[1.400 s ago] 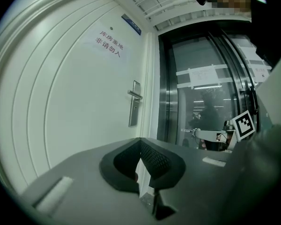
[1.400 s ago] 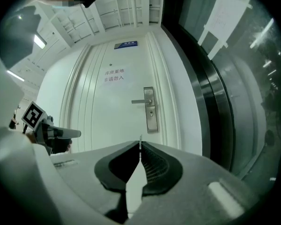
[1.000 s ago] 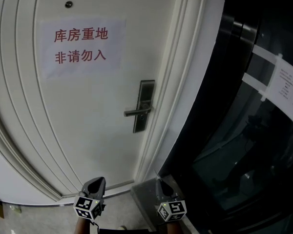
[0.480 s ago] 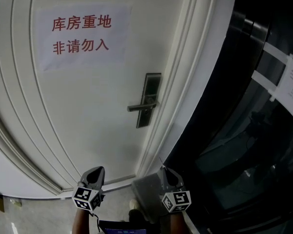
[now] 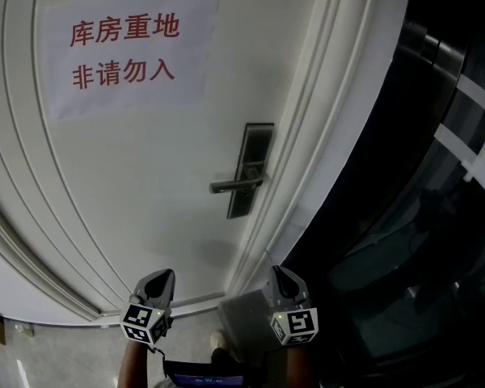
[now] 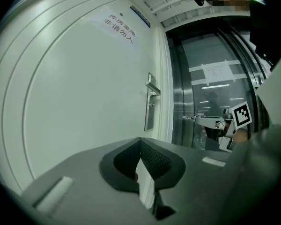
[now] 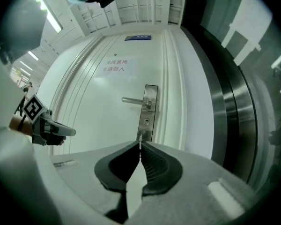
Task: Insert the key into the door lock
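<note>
A dark lock plate (image 5: 251, 169) with a lever handle (image 5: 235, 186) sits at the right edge of the white door (image 5: 137, 184). In the right gripper view the plate (image 7: 149, 108) is straight ahead, its keyhole (image 7: 145, 121) just below the lever. My right gripper (image 7: 139, 145) is shut on the key, whose thin metal tip (image 7: 140, 137) pokes out in front, short of the door. The left gripper view shows my left gripper (image 6: 140, 141) shut with nothing held, well back from the door. In the head view both grippers (image 5: 159, 276) (image 5: 277, 272) are low, level with each other.
A paper sign with red characters (image 5: 123, 52) hangs on the door. Right of the white door frame (image 5: 307, 160) stands a dark glass wall (image 5: 420, 217) with taped papers. A steel post (image 7: 225, 93) borders the frame.
Both grippers have moved forward toward the door, the right one rising slightly. The lock plate and sign look larger and nearer.
</note>
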`<state>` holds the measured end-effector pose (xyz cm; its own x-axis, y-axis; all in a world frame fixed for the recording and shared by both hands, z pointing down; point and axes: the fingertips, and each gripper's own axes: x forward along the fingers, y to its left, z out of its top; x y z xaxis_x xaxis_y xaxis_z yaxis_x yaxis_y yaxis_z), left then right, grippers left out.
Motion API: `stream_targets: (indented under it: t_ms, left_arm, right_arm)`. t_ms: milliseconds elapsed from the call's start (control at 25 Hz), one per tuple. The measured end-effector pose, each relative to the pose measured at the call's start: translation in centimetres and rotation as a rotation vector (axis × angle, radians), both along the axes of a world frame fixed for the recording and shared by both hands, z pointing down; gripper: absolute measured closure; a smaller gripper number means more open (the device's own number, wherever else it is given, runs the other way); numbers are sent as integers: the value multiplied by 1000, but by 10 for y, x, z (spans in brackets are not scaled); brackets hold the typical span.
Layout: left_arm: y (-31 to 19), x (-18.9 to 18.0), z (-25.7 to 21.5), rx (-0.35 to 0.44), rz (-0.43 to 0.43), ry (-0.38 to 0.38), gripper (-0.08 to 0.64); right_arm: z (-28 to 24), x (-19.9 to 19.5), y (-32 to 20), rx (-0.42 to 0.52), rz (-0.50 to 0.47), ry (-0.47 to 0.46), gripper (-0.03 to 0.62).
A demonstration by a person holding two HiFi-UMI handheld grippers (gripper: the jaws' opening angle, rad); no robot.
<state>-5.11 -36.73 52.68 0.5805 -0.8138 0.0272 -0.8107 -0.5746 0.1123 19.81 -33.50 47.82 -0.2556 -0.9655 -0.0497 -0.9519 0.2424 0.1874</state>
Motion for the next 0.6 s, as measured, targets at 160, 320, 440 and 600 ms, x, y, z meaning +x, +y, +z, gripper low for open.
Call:
stream_targets:
  t_ms: [160,320,440,600]
  left_arm:
    - [-13,5,3,-6,0,-4,558]
    - [-24,8,5,-8,1,-7,558]
    - [-31,9,6,-6,0,-7,558]
    - [-36,14,9,-13,3,-5,558]
  right_arm:
    - [-14,1,-21,32,-3,113,581]
    - [-28,2,-37,65,9,200,581]
    - [-38,4,-45,92,21,261,581]
    - [-48,6,-55,116,40,377,581]
